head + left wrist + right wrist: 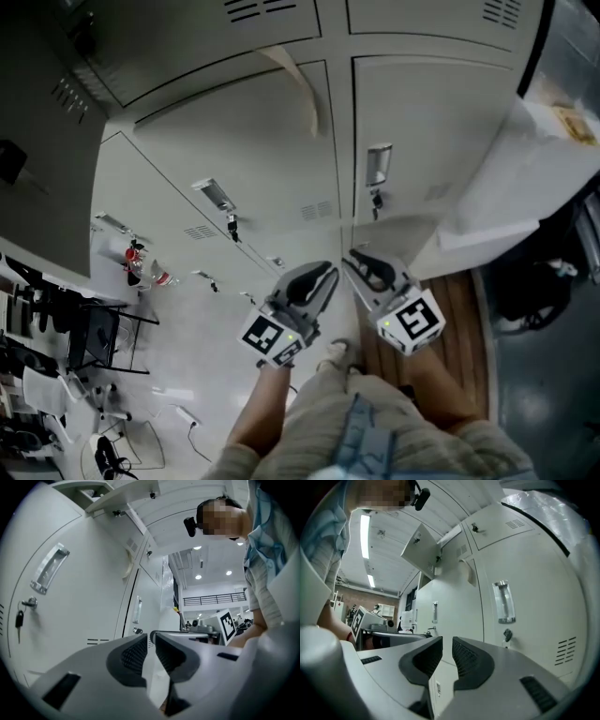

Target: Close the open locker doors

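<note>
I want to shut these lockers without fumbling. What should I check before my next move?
1. All doors shut: not ok; one upper door stands open.
2. Lower doors in front shut: ok.
3. Left gripper empty: ok; jaws slightly apart, nothing between.
4. Right gripper empty: ok; same.
5. Gripper on the open door: not ok; both are low, away from it.

Workplace locker area, rows of lockers [234, 150]

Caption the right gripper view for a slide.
Right hand-held gripper, jaws slightly apart and empty, faces closed lockers; one upper locker door hangs open.
</note>
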